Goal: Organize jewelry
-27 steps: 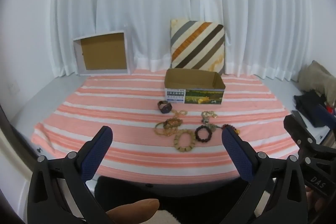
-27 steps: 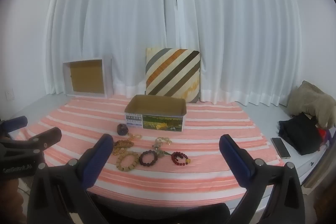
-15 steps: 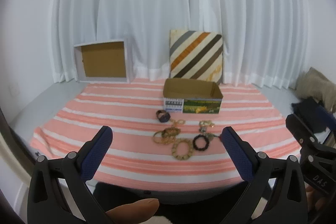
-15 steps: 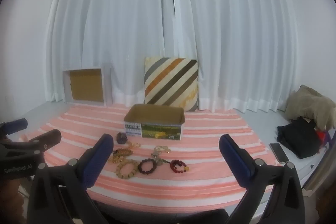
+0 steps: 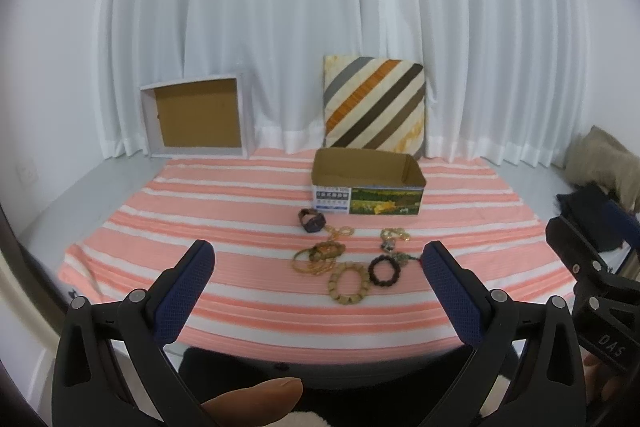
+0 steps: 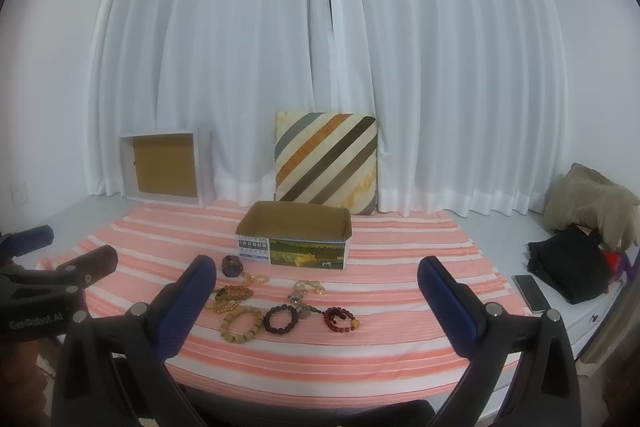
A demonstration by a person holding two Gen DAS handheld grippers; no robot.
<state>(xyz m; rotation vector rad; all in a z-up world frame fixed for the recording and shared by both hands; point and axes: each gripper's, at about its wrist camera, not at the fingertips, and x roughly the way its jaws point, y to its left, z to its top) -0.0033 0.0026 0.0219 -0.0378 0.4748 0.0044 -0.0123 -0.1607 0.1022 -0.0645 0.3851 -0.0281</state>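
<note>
Nothing sorted yet: all jewelry lies loose.
The cardboard box (image 6: 294,233) looks empty, though its floor is hidden; bracelets (image 6: 280,311) cluster near the striped cloth's (image 6: 400,291) front edge; left tool (image 5: 316,287) and right tool (image 6: 316,291) gape wide, holding nothing.

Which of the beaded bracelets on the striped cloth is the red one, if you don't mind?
The red bracelet, rightmost in the front row; beside it lie the dark bracelet and the tan bracelet.

We see a salmon-pink and white striped cloth (image 6: 400,255), white curtains (image 6: 240,67), a cushion (image 6: 326,161) with diagonal grey, orange, brown and cream stripes, a brown cardboard box (image 6: 294,233) with a green-and-yellow printed panel, tan (image 6: 241,326), dark maroon (image 6: 281,319) and red (image 6: 340,319) bead bracelets, and blue-padded black tongs (image 6: 316,291).
</note>
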